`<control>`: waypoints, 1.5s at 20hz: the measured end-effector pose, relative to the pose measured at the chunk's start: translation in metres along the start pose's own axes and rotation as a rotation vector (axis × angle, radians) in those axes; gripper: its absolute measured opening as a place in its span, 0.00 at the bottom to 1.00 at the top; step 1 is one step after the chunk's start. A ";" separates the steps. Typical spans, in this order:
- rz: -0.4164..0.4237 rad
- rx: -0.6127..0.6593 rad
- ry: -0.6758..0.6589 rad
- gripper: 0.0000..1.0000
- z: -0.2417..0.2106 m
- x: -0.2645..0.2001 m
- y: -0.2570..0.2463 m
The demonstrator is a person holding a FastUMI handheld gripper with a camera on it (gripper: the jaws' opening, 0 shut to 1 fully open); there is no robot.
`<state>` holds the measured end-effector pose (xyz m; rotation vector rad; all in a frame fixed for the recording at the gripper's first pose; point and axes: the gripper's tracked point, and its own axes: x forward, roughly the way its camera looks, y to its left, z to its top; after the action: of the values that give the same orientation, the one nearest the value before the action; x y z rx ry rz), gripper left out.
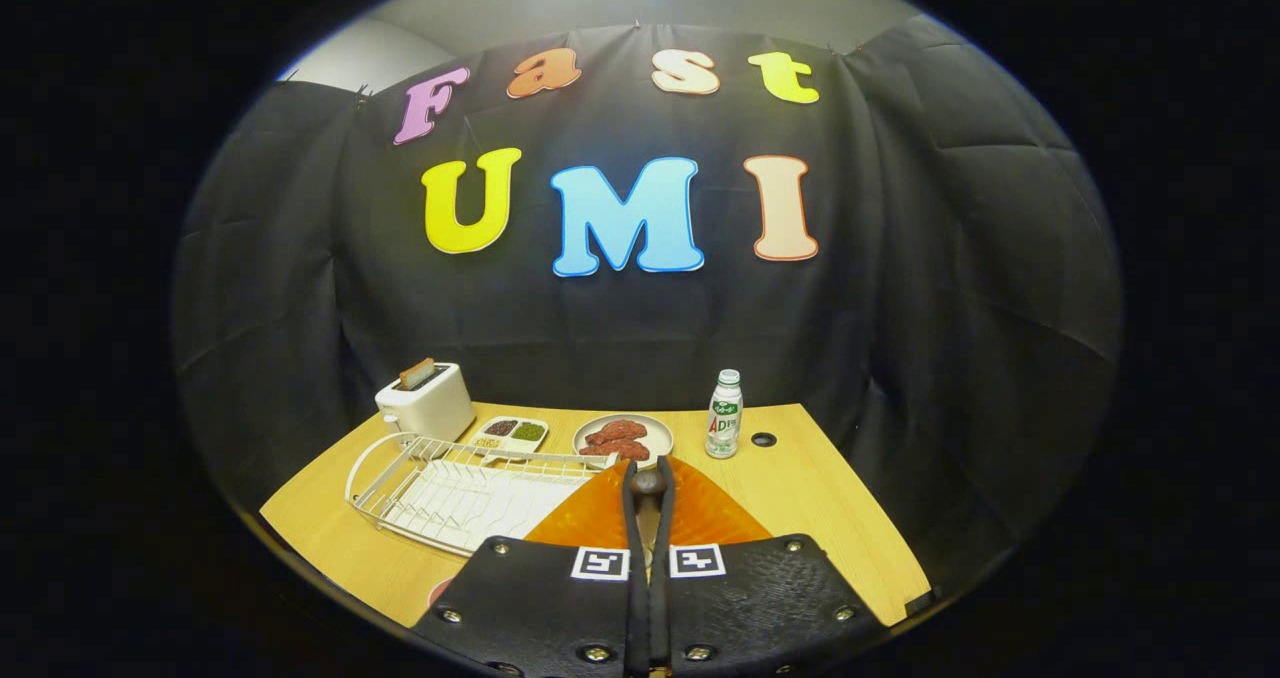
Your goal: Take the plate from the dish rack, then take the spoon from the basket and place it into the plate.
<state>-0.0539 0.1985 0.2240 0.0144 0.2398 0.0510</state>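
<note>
Between your 2 fingers the gripper is clamped on the rim of the orange plate — the fingers stand nearly together, with only the plate's thin edge in the slit. You hold it edge-on and upright, most likely because that is how it stood in the slots of the dish rack, and a thin rim is the only part 2 narrow fingers can pinch. The white wire rack lies just to the side of the fingers on the wooden table, its slots bare, so the plate looks lifted clear of it. The basket and spoon I cannot make out. Beyond the plate stand a toaster, a 3-part tray, a dish of red food and a small bottle — keep the plate well apart from these when you lay it flat.
</note>
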 end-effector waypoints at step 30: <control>0.322 0.096 0.294 0.01 -0.170 0.032 0.167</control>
<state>-0.0714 0.3687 0.0551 0.1421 0.5328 0.3637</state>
